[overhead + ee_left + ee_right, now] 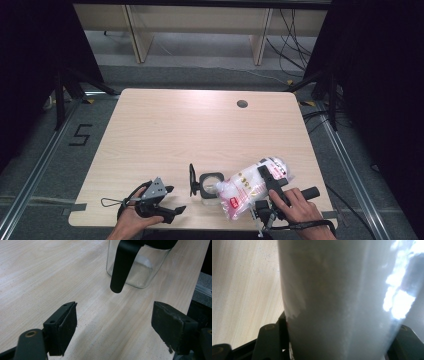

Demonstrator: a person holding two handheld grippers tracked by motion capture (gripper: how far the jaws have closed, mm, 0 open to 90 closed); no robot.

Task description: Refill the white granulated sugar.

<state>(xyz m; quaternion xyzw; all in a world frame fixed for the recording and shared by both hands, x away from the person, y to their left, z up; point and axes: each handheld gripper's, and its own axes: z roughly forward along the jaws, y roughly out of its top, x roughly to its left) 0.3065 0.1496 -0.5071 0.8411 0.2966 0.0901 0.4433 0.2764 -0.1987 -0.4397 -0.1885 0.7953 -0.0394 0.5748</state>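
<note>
- Two tools work near the front edge of the bench (165, 125) in the high view: your right tool (270, 181) grips the bag of white powder (250, 192), tilted with its mouth at the open glass jar (211, 186). Your left tool (170, 202) rests released beside the jar.
- In the left gripper view, jaws stand wide apart, the jar's black handle (122, 265) just ahead.
- In the right gripper view, the bag (337, 302) sits clenched between the jaws.
- This looks like the pouring step; next, steady the jar and tip gradually.

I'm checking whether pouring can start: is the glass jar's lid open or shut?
Open. The glass jar stands upright with its black lid swung up beside the mouth.
</note>
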